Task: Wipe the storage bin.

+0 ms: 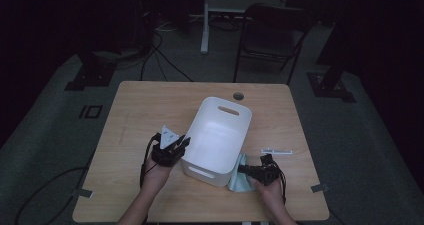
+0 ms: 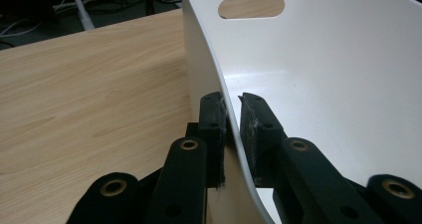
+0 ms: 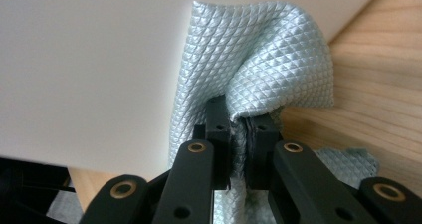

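Note:
A white plastic bin [image 1: 222,130] with slot handles stands empty in the middle of the wooden table [image 1: 145,105]. My left gripper [image 1: 183,142] is shut on its left rim. In the left gripper view, one jaw of the left gripper [image 2: 233,109] sits outside the bin wall [image 2: 318,59] and one inside. A pale blue quilted cloth [image 1: 238,179] lies against the bin's front right corner. My right gripper [image 1: 244,169] is shut on a bunched fold of it. In the right gripper view, the cloth [image 3: 259,50] rises from the right gripper [image 3: 243,122] against the bin's outer wall [image 3: 89,59].
A small white flat strip [image 1: 277,150] lies on the table right of the bin. A round cable hole [image 1: 238,95] sits near the far edge. Beyond the table stand a dark folding chair [image 1: 270,35] and cables on the floor.

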A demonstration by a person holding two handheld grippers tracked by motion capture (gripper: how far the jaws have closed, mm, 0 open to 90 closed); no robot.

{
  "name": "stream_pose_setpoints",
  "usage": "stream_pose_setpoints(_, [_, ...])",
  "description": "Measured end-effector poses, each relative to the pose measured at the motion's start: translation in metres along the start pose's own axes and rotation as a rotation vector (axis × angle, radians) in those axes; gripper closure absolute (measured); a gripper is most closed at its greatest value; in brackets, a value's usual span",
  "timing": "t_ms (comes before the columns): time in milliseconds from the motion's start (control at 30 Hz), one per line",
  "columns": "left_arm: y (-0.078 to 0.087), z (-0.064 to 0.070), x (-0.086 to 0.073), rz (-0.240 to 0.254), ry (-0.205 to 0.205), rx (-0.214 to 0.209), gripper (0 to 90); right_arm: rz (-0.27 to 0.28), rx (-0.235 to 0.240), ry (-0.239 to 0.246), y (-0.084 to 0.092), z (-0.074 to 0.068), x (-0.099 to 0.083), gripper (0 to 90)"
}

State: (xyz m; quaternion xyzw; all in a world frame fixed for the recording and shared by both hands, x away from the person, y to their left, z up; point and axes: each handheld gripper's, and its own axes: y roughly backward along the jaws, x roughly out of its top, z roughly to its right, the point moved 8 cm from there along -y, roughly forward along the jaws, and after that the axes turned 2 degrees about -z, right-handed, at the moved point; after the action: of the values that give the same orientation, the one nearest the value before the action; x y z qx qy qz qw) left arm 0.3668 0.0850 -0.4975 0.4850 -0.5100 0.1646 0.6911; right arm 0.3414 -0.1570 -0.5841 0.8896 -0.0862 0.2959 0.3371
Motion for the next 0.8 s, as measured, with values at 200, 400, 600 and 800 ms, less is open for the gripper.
stream_pose_setpoints(200, [-0.001,0.0,0.0,-0.008,-0.01,0.005,79.8,0.009,-0.024,-0.02,-0.003,0.01,0.009,83.8])
stream_pose_setpoints(400, [-0.001,-0.001,0.0,-0.001,0.008,0.014,79.1,0.104,0.032,-0.058,0.009,0.016,0.035,83.8])
stream_pose_setpoints(600, [-0.002,-0.002,0.0,0.007,0.02,0.001,74.1,0.178,0.052,-0.027,0.029,0.012,0.056,83.7])
stream_pose_setpoints(800, [-0.003,-0.002,0.0,0.002,0.029,-0.017,66.7,0.248,-0.06,-0.05,0.06,0.035,0.065,83.5])
